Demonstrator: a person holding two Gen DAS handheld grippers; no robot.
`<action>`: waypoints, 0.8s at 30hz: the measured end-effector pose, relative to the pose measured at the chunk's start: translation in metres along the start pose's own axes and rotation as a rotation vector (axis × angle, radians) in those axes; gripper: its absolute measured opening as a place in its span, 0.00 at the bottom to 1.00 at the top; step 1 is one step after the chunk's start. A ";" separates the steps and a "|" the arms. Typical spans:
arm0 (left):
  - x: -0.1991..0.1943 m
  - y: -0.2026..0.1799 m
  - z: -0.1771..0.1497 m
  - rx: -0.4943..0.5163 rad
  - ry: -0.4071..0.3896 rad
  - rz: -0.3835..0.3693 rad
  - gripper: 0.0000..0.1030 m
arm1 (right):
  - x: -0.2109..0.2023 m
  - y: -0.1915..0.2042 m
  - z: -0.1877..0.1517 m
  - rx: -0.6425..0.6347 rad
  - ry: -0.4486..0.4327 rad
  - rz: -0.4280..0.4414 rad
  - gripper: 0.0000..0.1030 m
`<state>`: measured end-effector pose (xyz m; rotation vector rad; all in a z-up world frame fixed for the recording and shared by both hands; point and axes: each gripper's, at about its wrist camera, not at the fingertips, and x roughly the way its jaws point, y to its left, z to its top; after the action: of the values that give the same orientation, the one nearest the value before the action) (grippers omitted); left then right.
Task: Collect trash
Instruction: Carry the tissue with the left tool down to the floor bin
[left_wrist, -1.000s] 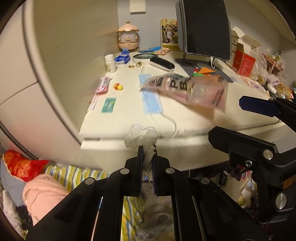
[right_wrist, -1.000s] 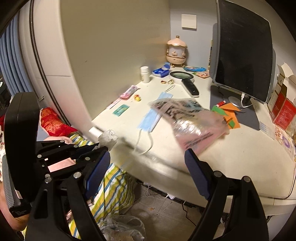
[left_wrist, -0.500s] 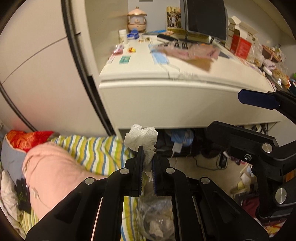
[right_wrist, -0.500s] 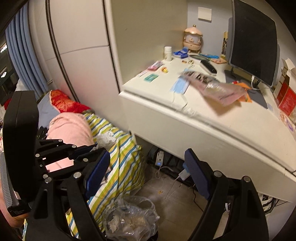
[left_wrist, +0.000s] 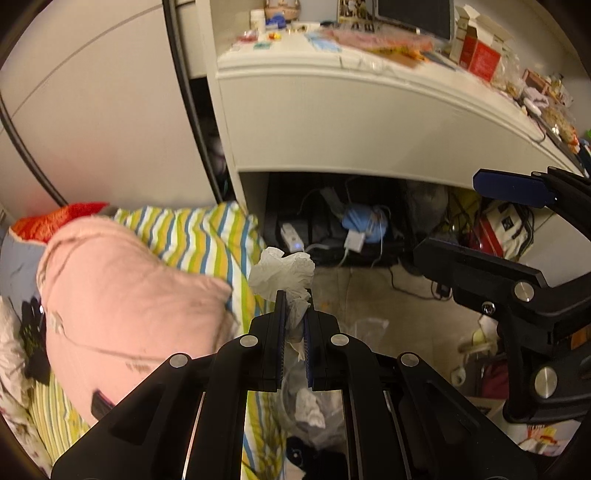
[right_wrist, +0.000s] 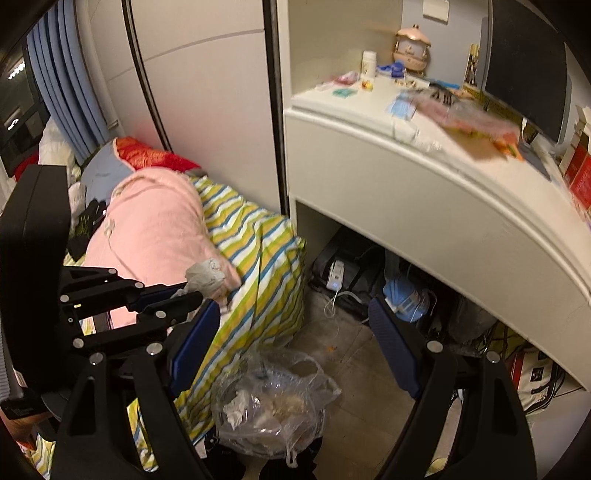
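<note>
Pinching a crumpled white tissue (left_wrist: 282, 275) between the 2 narrow fingers of the left gripper (left_wrist: 293, 314), up in the air near the striped bedding (right_wrist: 255, 251) and pink pillow (left_wrist: 122, 280). Same tissue wad visible from the right side too (right_wrist: 205, 275). Right gripper (right_wrist: 291, 343) spread wide, holding nothing, hanging over a clear plastic trash bag (right_wrist: 273, 398) on the floor, already stuffed with scraps. White desk (right_wrist: 424, 195) off to the right, cluttered with a blue face mask (right_wrist: 400, 107) and a pink wrapper (right_wrist: 469, 118), kinda blurry.
</note>
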<state>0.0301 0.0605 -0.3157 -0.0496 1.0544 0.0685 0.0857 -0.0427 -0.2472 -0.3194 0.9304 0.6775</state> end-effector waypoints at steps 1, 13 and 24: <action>0.002 0.000 -0.006 -0.001 0.008 -0.003 0.07 | 0.003 0.001 -0.005 0.001 0.007 0.001 0.77; 0.055 -0.008 -0.099 -0.046 0.157 -0.049 0.07 | 0.051 0.011 -0.077 -0.002 0.122 0.014 0.77; 0.133 -0.026 -0.159 -0.075 0.256 -0.086 0.07 | 0.110 0.000 -0.129 -0.020 0.196 -0.004 0.77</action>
<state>-0.0399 0.0272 -0.5093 -0.1748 1.3037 0.0237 0.0501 -0.0667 -0.4111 -0.4108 1.1094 0.6605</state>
